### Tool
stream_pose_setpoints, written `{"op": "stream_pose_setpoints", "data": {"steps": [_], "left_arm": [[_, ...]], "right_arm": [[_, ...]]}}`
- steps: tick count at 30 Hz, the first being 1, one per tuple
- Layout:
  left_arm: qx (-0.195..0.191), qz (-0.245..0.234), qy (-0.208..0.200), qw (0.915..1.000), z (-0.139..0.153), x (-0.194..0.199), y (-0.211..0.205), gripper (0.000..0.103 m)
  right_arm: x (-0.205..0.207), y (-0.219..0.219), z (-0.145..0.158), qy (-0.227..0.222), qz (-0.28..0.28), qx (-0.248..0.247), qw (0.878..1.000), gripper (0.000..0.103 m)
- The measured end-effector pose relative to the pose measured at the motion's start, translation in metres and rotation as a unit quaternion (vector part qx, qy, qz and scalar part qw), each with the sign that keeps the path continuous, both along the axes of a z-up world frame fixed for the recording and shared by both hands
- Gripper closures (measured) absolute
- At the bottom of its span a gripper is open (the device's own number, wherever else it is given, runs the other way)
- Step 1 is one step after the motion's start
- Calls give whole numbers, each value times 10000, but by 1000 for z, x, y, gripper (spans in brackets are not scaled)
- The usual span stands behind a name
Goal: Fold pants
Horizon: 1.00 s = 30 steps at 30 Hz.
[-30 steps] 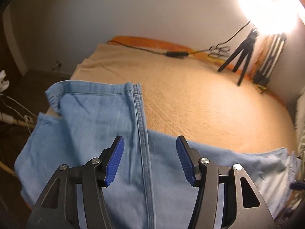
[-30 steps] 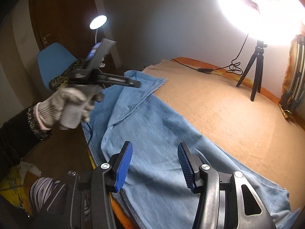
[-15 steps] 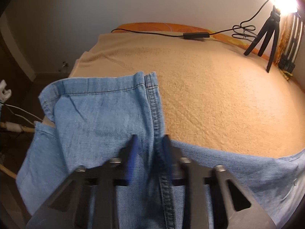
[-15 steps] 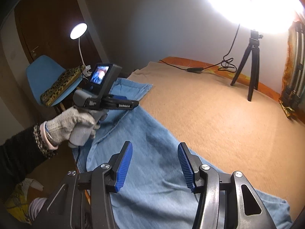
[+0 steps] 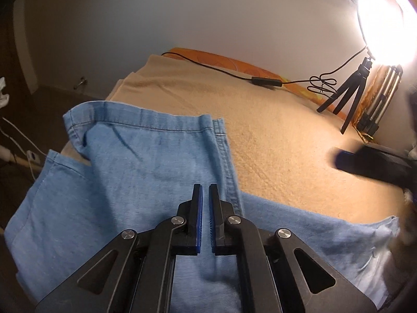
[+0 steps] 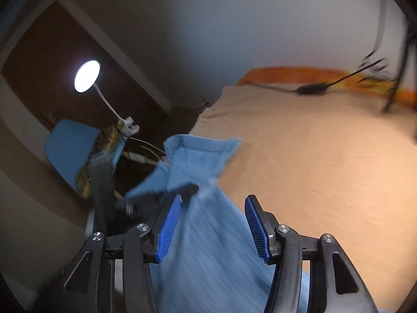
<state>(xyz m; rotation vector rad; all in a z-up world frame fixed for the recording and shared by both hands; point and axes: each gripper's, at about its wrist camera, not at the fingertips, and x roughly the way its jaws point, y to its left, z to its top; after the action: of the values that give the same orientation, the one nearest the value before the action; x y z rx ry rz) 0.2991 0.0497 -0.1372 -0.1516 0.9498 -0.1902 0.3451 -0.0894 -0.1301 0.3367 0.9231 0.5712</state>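
Denim: pale blue pants [image 5: 146,182] lie spread along the near edge of the bed, one leg overlapping the other, part of the cloth hanging off the side.
Left gripper [image 5: 206,195]: its blue ribbed pads have drawn nearly together since a second ago, when they stood wide apart; they sit low over the cloth just beside the side seam [image 5: 229,172]. Whether a pinch of fabric lies between them I cannot tell.
Right gripper [image 6: 211,224]: jaws wide apart, nothing held, hovering over the pants; the view has swung left and blurred, so it is moving toward the hem end.
Meaning: likely the first grasp is being set, and the fold itself is not yet begun.
Hem [image 5: 146,125]: stitched band, slightly curled at its corner.
Blanket [image 5: 299,151]: tan, nubbly, flat.
Far: black cable [image 5: 265,81] and tripod [image 5: 349,99] under a glaring lamp [image 5: 385,18].
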Motion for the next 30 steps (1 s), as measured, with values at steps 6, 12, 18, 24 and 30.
{"op": "stream_pose_setpoints", "data": {"steps": [6,12,18,24,30], "left_arm": [[-173,60,1,9998,-5,-9,24,100],[-263,72,-93,9996,0,-45,58,100],[-623,607,-300,9958,13,-108,128,99],[-434,1423,-271,9885,6,-152,199,98],[-682,1948,-1,9785,-20,-166,245,82]], "right_arm": [[58,35,-45,652,-274,-174,9973,48],[86,51,-68,960,-491,-489,9930,55],[88,64,-77,859,-502,-709,9925,90],[76,80,-53,442,-345,-674,9961,101],[41,119,15,-376,463,-333,9977,101]]}}
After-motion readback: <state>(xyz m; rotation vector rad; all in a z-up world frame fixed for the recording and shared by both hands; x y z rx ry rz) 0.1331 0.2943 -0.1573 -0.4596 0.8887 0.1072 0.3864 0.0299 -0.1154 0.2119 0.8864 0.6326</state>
